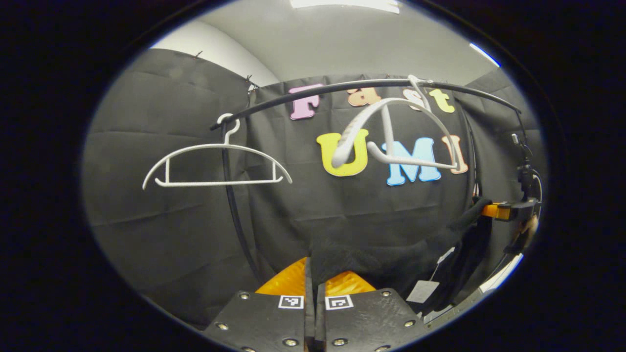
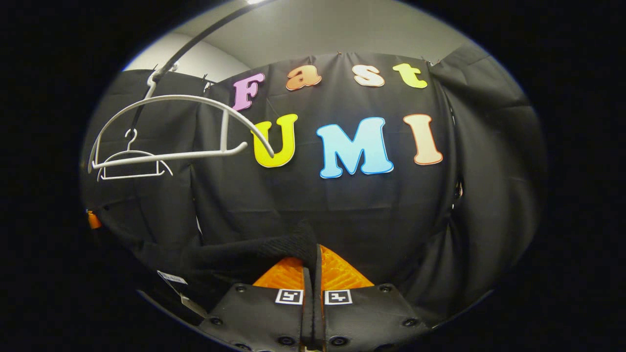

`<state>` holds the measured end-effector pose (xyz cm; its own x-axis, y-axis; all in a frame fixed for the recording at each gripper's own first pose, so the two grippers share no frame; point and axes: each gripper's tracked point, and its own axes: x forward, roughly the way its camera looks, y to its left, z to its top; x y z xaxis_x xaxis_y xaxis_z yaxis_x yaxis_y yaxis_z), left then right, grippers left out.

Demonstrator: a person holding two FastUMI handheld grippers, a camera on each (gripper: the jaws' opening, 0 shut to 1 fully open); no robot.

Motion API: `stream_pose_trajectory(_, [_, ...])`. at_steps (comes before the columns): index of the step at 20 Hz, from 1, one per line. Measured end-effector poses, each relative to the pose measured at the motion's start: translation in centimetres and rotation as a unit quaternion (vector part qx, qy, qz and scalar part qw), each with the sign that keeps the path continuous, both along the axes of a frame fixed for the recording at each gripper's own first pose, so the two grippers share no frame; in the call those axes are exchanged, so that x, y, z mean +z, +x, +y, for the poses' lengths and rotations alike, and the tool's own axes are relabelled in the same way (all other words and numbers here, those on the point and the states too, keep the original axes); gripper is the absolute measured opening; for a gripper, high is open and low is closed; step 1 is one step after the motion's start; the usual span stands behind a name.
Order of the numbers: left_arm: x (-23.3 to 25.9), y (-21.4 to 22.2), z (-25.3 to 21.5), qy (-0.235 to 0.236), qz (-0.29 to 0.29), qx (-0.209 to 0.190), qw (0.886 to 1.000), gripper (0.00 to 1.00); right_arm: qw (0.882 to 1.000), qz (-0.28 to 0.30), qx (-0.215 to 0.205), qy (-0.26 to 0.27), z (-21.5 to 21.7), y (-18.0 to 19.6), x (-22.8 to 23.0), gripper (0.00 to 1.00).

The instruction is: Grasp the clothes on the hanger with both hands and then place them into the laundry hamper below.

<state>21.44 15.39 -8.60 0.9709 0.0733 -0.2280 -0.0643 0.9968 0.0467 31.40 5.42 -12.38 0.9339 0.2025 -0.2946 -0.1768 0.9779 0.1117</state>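
- Left tongs (image 1: 313, 274) clenched on black garment (image 1: 391, 259), off the white hangers (image 1: 217, 164).
- Right tongs (image 2: 313, 266) clenched on its other end, below the rail (image 1: 367, 87).

My views are dim; ceiling light (image 1: 345, 4) glares overhead, fisheye bends the rail (image 1: 371, 85), edges soften.

A dark curved rail (image 1: 313, 93) runs overhead, carried by a dark upright pole (image 1: 234, 205) — two bare white hangers hook over it, well apart: the left hanger (image 1: 215, 164) hangs level, the right hanger (image 1: 391, 137) sits tilted.
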Motion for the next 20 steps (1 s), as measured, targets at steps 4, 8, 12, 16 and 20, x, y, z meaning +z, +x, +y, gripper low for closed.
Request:
stream_pose_trajectory(4, [-1.5,-2.1,-3.2,-0.009,0.004,-0.024,1.000,0.01,1.000,0.004,0.007,-0.009,1.3,-4.2,-0.2,0.02])
stream_pose_trajectory(8, [-2.3,-1.1,-6.3,-0.021,0.006,-0.061,0.998,0.03,1.000,0.014,0.014,-0.013,3.1,-7.4,-0.7,0.02])
stream_pose_trajectory(12, [-2.7,-2.0,-8.4,-0.037,0.002,-0.087,0.995,0.01,0.999,0.027,0.022,-0.010,5.3,-10.5,-1.5,0.00])
stream_pose_trajectory(16, [-3.9,-3.0,-11.2,-0.049,0.007,-0.108,0.993,0.01,0.999,0.042,0.032,-0.006,7.7,-13.7,-3.0,0.01])
stream_pose_trajectory(20, [-6.5,-2.6,-12.4,-0.062,0.023,-0.114,0.991,0.01,0.997,0.070,0.037,0.005,9.9,-16.6,-5.6,0.02])
